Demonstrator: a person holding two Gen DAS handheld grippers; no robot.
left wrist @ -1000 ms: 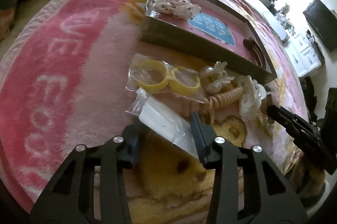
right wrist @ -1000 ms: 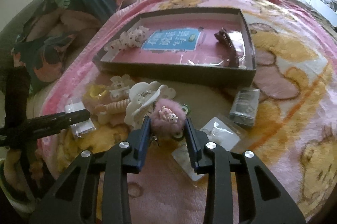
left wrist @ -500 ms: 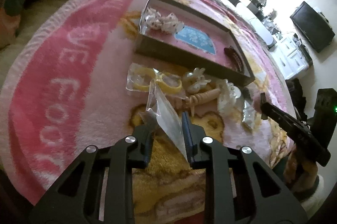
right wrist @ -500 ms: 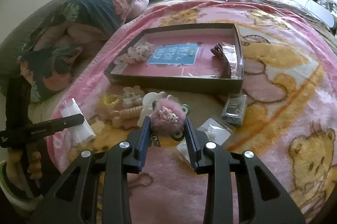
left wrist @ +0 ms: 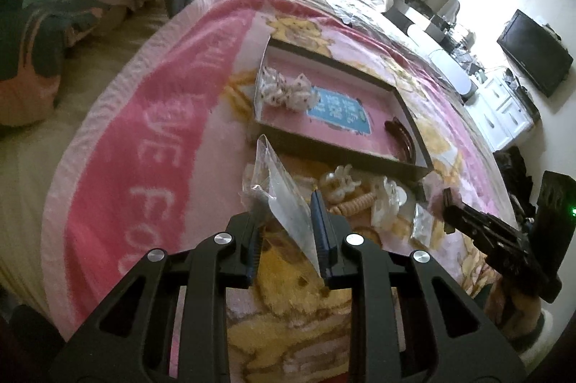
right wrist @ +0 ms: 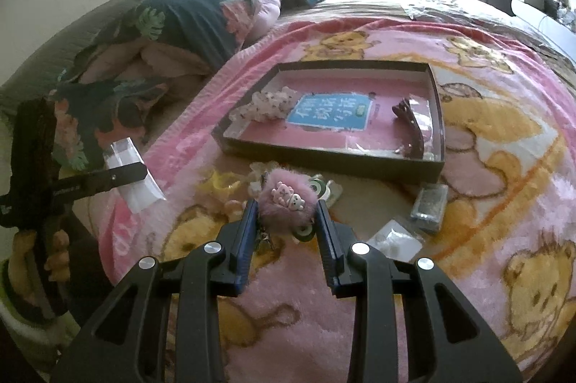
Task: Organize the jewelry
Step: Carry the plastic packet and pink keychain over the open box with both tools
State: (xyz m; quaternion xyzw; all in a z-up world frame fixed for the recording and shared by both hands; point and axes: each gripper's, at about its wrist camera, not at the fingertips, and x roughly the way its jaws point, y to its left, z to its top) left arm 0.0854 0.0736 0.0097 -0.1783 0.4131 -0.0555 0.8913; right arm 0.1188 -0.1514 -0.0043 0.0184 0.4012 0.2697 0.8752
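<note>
My left gripper is shut on a clear plastic bag, which hangs lifted above the blanket. In the right wrist view the same bag shows at the far left, clamped in the left gripper. My right gripper is shut on a pink fluffy clip with small bear charms. Beyond both lies a shallow dark box with a pink floor. A white spotted scrunchie and a brown hair claw lie inside it.
Loose pieces lie on the pink bear blanket before the box: yellow rings, a cream spiral tie, a white flower clip, a silver packet and a clear packet. Pillows are piled at the left.
The left jaws have closed on the plastic bag and lifted it off the blanket. The right gripper has also risen, with the pink clip still held.
</note>
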